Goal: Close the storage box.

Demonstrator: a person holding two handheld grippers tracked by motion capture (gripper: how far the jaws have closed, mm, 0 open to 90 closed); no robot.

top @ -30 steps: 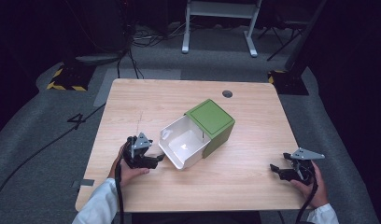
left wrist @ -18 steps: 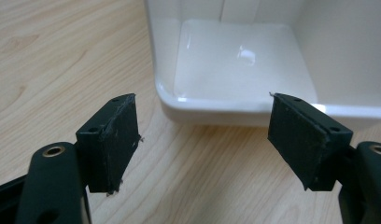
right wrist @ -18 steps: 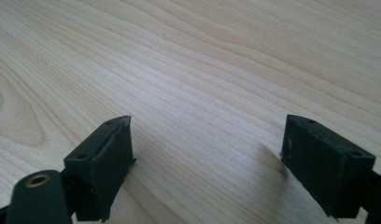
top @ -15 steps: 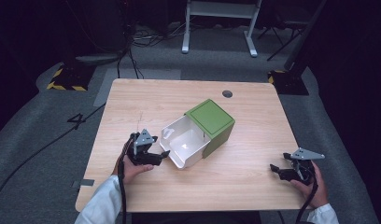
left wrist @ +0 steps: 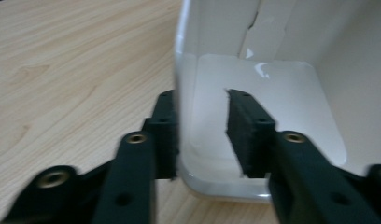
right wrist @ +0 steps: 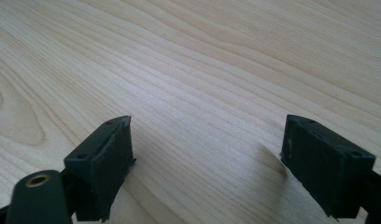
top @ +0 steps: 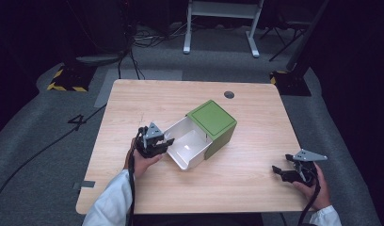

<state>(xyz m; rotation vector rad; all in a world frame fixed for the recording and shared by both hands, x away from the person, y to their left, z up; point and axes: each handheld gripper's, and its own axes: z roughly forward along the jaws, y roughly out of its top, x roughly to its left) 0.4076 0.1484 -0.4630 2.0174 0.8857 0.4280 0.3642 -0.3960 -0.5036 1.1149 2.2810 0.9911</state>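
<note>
left gripper (top: 155, 143): jaws straddling white drawer (top: 186, 149) wall, not clenched, lining up a grip | right gripper (top: 293, 172): jaws released, idling on counter (top: 256, 141)

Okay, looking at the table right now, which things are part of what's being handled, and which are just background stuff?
In use:
- white drawer, left tool straddling its wall
- green box

Background:
- right tool, open over bare table
- floor cables
- metal stand
</note>
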